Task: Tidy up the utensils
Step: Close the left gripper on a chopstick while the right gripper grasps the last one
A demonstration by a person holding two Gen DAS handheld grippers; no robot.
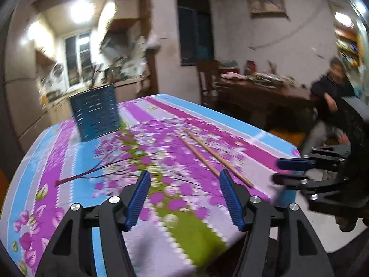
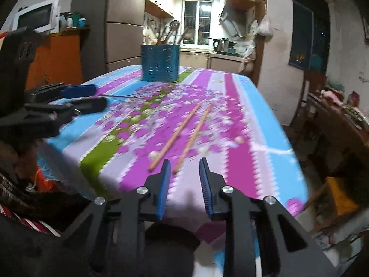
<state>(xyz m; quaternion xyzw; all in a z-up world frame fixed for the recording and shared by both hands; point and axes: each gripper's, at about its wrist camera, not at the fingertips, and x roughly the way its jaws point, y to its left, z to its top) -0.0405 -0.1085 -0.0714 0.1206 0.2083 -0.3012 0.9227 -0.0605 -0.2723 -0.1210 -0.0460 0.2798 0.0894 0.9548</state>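
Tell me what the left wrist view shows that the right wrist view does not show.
Only the left wrist view shows a framed picture on the wall and a seated person. Only the right wrist view shows a white microwave and utensils standing in the holder. Both show the two chopsticks on the floral tablecloth, the blue holder and both open grippers, left and right.

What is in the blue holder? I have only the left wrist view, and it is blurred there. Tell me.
Observer: The blue holder already holds several long-handled utensils, standing upright.
Operator: Now report the right gripper's jaws.
Observer: The right gripper is open and empty.
Operator: Place the chopsticks against it.
Observer: The chopsticks lie flat just ahead of it; one's near end shows between its fingertips.
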